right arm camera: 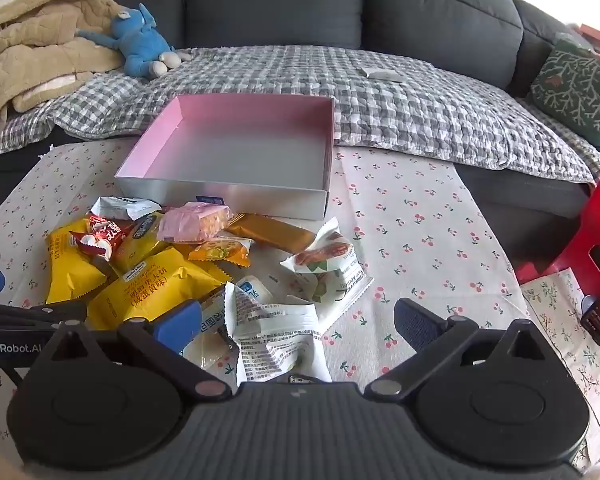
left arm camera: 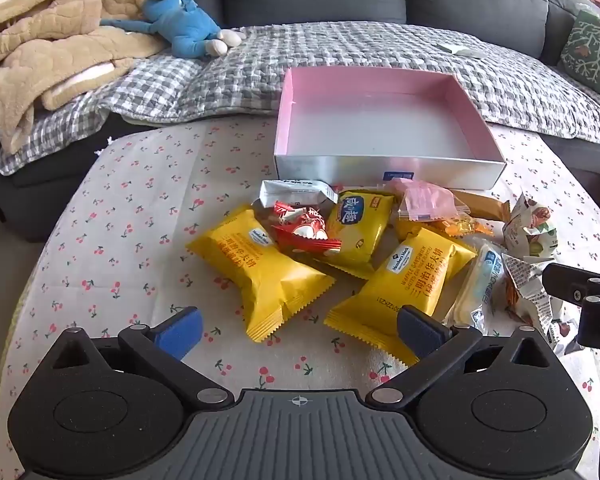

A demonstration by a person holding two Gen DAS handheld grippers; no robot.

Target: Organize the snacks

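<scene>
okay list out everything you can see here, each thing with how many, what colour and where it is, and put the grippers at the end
Shallow cardboard box: one, pink inside, silver outside, empty, behind the snacks.
Waffle sandwich packets: two, yellow, front of pile.
Other snack packets: about ten; white, red, pink, gold, orange, yellow; heaped before the box.
Cherry-print tablecloth: one, white, under everything.
Plush toy: one, blue, on the sofa.
Checked quilt: one, grey-white, on the sofa.
Fleece blanket: one, tan, sofa's left end.
Leaf-pattern cushion: one, green, sofa's right end.
Plastic stool: one, red, far right.
Left gripper: open, empty.
Right gripper: open, empty.
</scene>
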